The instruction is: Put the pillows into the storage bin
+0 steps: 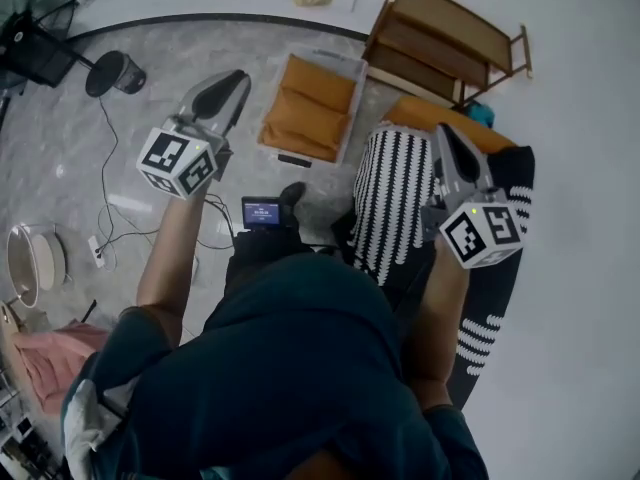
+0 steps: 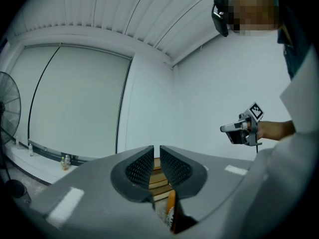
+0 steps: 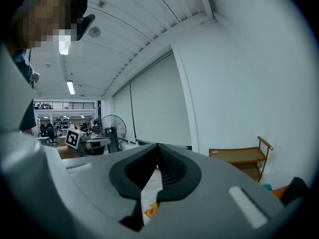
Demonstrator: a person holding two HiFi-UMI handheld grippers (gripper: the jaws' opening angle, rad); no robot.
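Observation:
A light storage bin [image 1: 352, 66] stands on the floor ahead of me with orange pillows [image 1: 310, 103] inside. A black-and-white striped pillow [image 1: 393, 203] lies to its right, and another orange pillow [image 1: 430, 116] lies beyond that. My left gripper [image 1: 222, 96] hovers left of the bin. Its jaws stand a narrow slit apart with nothing between them [image 2: 156, 151]. My right gripper [image 1: 447, 140] is raised over the striped pillow's right edge, apart from it. It is shut and empty [image 3: 157, 151]. Both grippers point level into the room.
A wooden shelf cart [image 1: 450, 38] stands behind the bin and shows as a wooden cart [image 3: 239, 158] in the right gripper view. A floor fan [image 1: 35, 13] and cables [image 1: 105, 198] are at the left. A dark patterned cushion [image 1: 500, 308] lies at the right. A small screen [image 1: 262, 211] sits by my feet.

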